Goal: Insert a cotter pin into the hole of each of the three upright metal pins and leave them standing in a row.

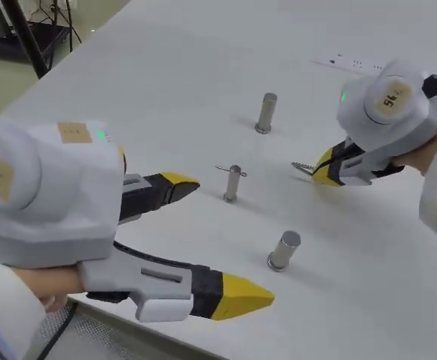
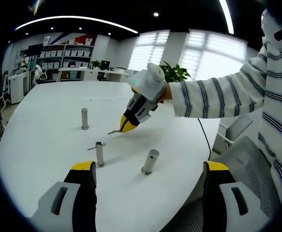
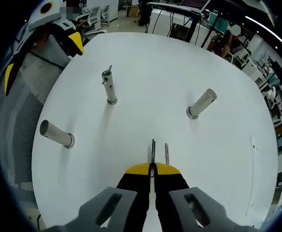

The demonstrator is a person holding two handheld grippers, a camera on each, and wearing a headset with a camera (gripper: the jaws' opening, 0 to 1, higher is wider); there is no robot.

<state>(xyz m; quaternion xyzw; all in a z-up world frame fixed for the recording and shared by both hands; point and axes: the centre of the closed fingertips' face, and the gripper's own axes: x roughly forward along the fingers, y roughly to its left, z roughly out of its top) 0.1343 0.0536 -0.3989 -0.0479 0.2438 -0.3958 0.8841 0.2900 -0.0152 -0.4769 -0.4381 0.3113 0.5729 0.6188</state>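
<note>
Three upright metal pins stand on the white table: a far pin, a middle pin with a cotter pin through its top, and a near pin. My right gripper rests low on the table right of the middle pin, shut on a cotter pin that sticks out of its tips. My left gripper hovers at the near left, open, with the near pin ahead of its spread jaws. The right gripper view has the middle pin, the far pin and the near pin.
A white power strip lies at the far right of the table. The table's near edge runs just under my left gripper, with a mesh chair below it. Black stand legs rise beyond the far left corner.
</note>
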